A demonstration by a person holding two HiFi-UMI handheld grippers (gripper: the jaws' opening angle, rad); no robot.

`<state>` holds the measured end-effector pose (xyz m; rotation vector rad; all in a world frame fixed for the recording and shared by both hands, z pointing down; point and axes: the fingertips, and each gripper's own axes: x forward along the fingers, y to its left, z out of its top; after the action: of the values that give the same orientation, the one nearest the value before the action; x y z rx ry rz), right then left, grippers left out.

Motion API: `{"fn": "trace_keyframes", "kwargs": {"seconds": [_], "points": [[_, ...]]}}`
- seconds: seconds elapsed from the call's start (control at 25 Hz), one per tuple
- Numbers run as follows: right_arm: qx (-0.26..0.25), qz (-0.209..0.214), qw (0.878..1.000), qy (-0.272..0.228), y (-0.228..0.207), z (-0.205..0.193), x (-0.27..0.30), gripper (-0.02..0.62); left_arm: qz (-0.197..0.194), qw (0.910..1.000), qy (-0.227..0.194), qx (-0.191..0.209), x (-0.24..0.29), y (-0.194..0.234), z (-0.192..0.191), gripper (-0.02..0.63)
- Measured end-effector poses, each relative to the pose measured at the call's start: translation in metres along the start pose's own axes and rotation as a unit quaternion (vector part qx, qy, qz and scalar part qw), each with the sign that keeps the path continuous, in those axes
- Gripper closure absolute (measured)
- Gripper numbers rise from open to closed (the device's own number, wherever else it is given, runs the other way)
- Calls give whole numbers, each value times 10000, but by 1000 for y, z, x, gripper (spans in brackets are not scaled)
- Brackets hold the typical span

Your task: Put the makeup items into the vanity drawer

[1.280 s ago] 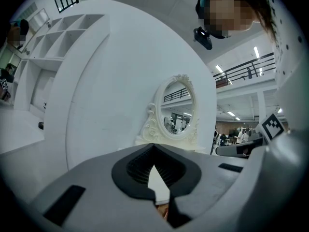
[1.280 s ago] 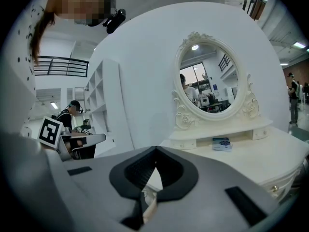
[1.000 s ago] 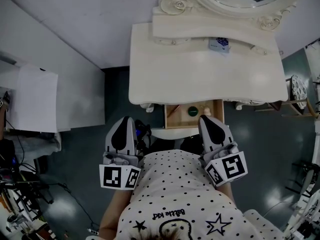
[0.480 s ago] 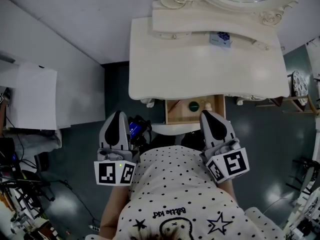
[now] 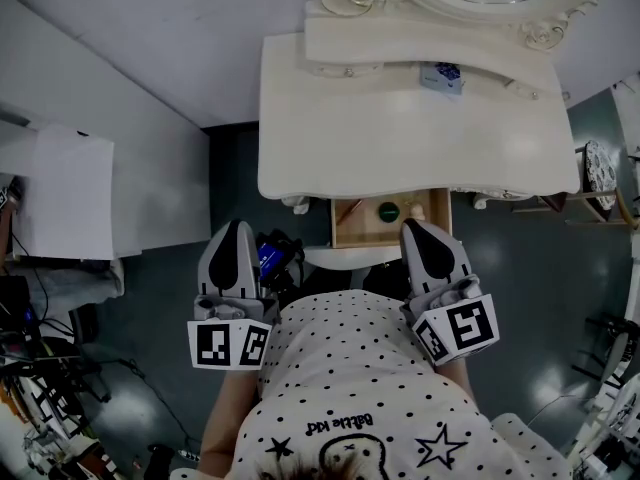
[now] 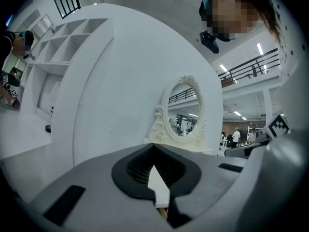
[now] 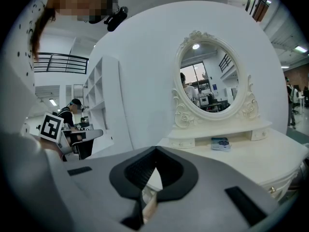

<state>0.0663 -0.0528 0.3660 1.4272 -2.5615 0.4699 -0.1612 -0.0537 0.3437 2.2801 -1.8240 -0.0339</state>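
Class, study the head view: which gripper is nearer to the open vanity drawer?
Right. The right gripper sits at the front right corner of the drawer; the left gripper is well off to its left, clear of it.

Cream vanity (image 5: 400, 138), wooden drawer (image 5: 372, 234), polka-dot shirt (image 5: 350, 368)

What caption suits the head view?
Shut grey left gripper and right gripper hover before the open wooden drawer of a cream vanity table.
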Motion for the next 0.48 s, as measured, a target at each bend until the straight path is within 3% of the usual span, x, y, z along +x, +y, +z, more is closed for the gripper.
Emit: {"fn": "trace_keyframes", "kwargs": {"seconds": [0.48], "points": [[9,2,10000,26,0,-1,2,588,7,10000,21,-16,0,2,-1,611]]}}
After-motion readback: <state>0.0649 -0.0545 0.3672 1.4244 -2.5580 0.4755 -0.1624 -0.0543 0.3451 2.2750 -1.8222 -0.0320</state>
